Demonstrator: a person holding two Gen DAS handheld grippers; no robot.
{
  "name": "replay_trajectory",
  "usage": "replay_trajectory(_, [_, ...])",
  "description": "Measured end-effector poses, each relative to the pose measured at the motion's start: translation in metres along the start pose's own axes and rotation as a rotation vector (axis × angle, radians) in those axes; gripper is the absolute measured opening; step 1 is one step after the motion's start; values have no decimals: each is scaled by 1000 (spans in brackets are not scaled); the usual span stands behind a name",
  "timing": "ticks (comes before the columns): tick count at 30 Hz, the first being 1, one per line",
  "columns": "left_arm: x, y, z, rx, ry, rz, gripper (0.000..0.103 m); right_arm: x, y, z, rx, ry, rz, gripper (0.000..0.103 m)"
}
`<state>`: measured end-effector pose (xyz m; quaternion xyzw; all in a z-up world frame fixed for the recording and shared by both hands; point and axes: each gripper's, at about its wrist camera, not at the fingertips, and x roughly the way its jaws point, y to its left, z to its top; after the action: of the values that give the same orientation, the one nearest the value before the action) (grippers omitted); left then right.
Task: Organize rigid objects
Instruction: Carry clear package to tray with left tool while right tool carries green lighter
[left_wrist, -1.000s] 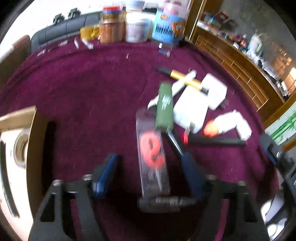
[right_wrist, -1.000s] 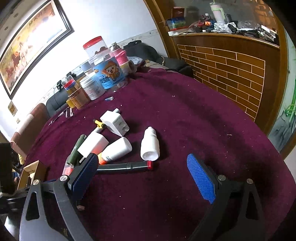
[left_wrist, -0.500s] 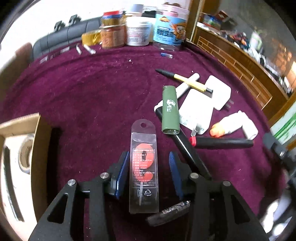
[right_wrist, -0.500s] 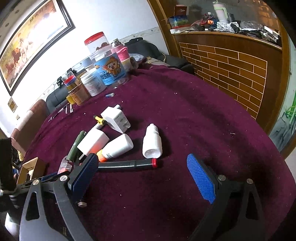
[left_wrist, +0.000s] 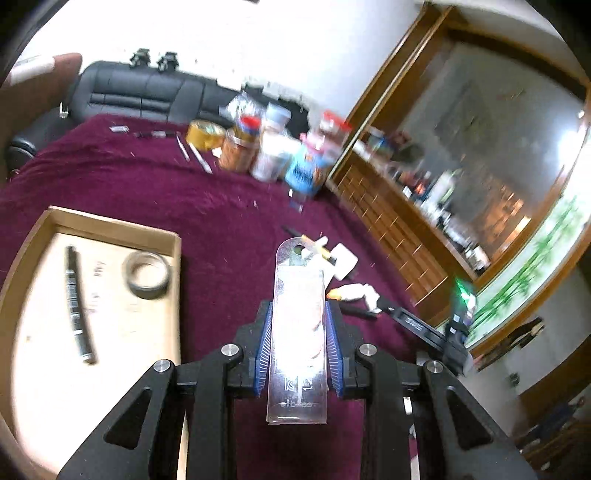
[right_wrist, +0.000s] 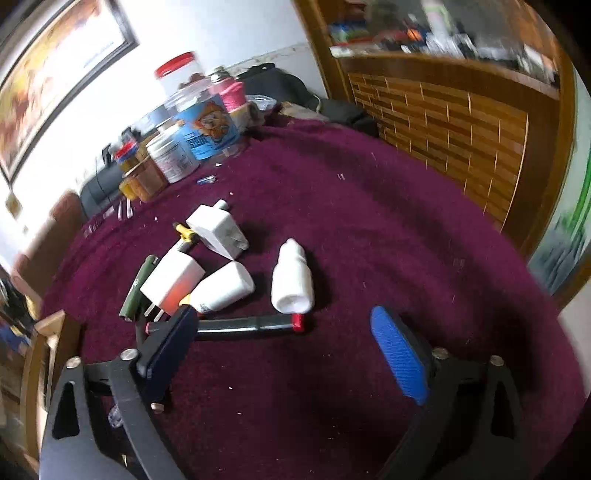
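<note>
Left wrist: the left gripper (left_wrist: 298, 345), whose jaws have just been closing, is clamped on a clear packet (left_wrist: 298, 332) held above the maroon cloth (left_wrist: 147, 184). By the cloth's left edge sits a cardboard tray (left_wrist: 173, 258) with a pen (left_wrist: 77, 306) and tape roll (left_wrist: 147, 273) (blurred).

Right wrist: the right gripper (right_wrist: 291, 354), jaws just narrowed slightly, stands wide apart, empty. Near it on the cloth lie a marker (right_wrist: 243, 325), white bottle (right_wrist: 291, 280) and chargers (right_wrist: 218, 232).
</note>
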<state>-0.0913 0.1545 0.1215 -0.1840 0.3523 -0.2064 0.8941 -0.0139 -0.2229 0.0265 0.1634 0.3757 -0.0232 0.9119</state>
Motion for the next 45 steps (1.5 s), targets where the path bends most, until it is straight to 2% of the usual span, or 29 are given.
replay_trajectory(3, [-34, 19, -7, 8, -68, 41, 23, -13, 46, 16, -111, -14, 74, 91])
replay_trajectory(5, [-45, 38, -11, -26, -89, 44, 23, -4, 81, 27, -177, 40, 139, 88])
replay_trajectory(6, [-49, 50, -13, -52, -95, 50, 23, 7, 98, 32, -200, 82, 150, 83])
replay_trajectory(7, [-53, 64, -17, -83, -98, 61, 23, 20, 114, 36, -222, 128, 152, 66])
replay_trajectory(8, [-56, 74, -19, -102, -99, 68, 23, 37, 131, 39, -249, 170, 142, 51])
replay_trajectory(9, [-60, 85, -22, -125, -101, 76, 23, 49, 141, 41, -266, 197, 124, 48])
replay_trajectory(13, [-79, 125, -33, -188, -122, 124, 23, 91, 171, 37, -321, 276, 2, 48])
replay_trajectory(15, [-86, 144, -37, -217, -128, 141, 23, 101, 182, 32, -366, 268, -70, 48])
replay_trajectory(16, [-87, 152, -38, -229, -130, 146, 23, 102, 186, 31, -395, 258, -109, 44])
replay_trajectory(17, [-87, 157, -39, -236, -131, 147, 23, 102, 188, 29, -405, 247, -128, 19])
replay_trajectory(21, [-84, 168, -45, -258, -124, 134, 23, 101, 188, 26, -405, 251, -137, 15])
replay_trajectory(22, [-82, 167, -45, -258, -121, 132, 23, 98, 186, 26, -395, 248, -126, 10])
replay_trajectory(23, [-80, 167, -46, -256, -117, 133, 23, 94, 184, 26, -384, 241, -112, 0])
replay_trajectory(29, [-70, 172, -39, -250, -77, 158, 23, 60, 178, 31, -328, 182, 8, 0])
replay_trajectory(32, [-61, 176, -37, -267, -40, 167, 23, 54, 185, 27, -359, 203, 41, 0])
replay_trajectory(36, [-60, 171, -40, -273, -37, 156, 23, 75, 186, 25, -398, 231, -71, 6])
replay_trajectory(38, [-61, 167, -40, -262, -36, 160, 23, 89, 183, 27, -394, 244, -120, 19])
replay_trajectory(40, [-62, 165, -40, -256, -36, 167, 23, 97, 182, 26, -396, 242, -126, 24])
replay_trajectory(42, [-61, 166, -38, -256, -33, 175, 23, 107, 185, 22, -420, 266, -127, 23])
replay_trajectory(43, [-60, 166, -36, -255, -28, 183, 23, 113, 182, 18, -409, 298, -111, 17])
replay_trajectory(45, [-55, 166, -31, -244, -6, 212, 23, 114, 179, 16, -396, 292, -93, 17])
